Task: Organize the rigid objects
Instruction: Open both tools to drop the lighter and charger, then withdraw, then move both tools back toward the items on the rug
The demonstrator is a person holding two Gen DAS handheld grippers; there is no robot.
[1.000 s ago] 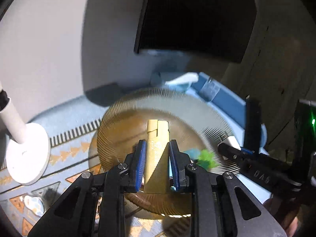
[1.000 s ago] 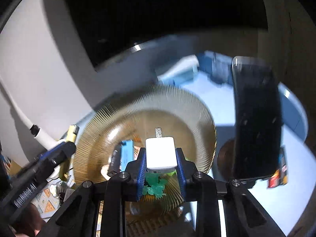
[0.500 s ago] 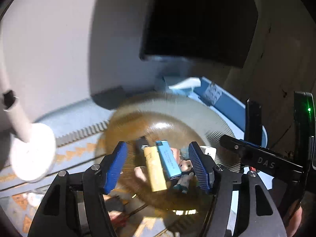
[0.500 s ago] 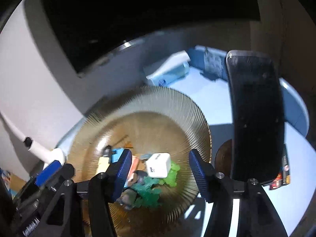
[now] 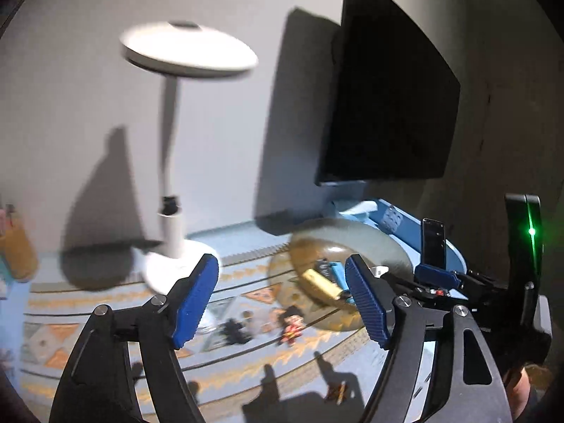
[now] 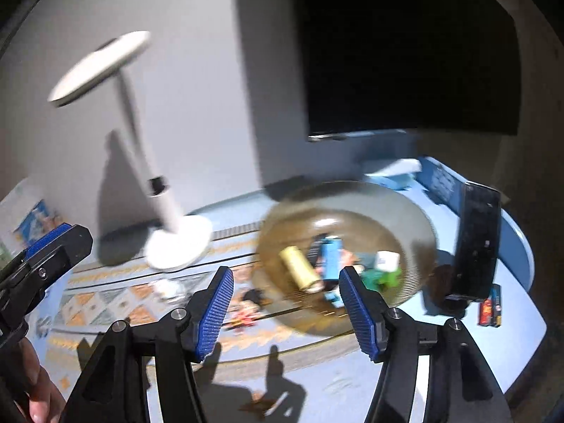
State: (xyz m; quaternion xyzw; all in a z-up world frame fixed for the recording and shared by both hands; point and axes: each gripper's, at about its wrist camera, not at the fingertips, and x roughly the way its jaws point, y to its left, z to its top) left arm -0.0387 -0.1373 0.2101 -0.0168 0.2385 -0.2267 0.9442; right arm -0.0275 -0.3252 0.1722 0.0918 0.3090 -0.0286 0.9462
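Left wrist view: the left gripper (image 5: 282, 299) has just been opening; its blue fingers (image 5: 193, 301) stand wide apart with nothing between them, above the patterned mat (image 5: 88, 303) on the desk (image 5: 225, 231). Beyond the right finger sits the amber ribbed glass plate (image 5: 373, 239), with a yellow lighter (image 5: 319, 280) and a blue lighter (image 5: 336, 269) lying in it. A small figurine (image 5: 292, 324) lies on the mat just outside the plate. A white desk lamp (image 5: 176, 257) stands at the left, a dark monitor (image 5: 387, 98) behind.

Right wrist view: the right gripper (image 6: 285, 312), also just opened, holds nothing; its fingers (image 6: 359, 313) are spread. In the plate (image 6: 405, 211) lie the yellow lighter (image 6: 299, 268), the blue lighter (image 6: 331, 257), a white charger (image 6: 386, 261) and a green toy (image 6: 382, 278). A black phone (image 6: 476, 239) stands upright just right of the plate.
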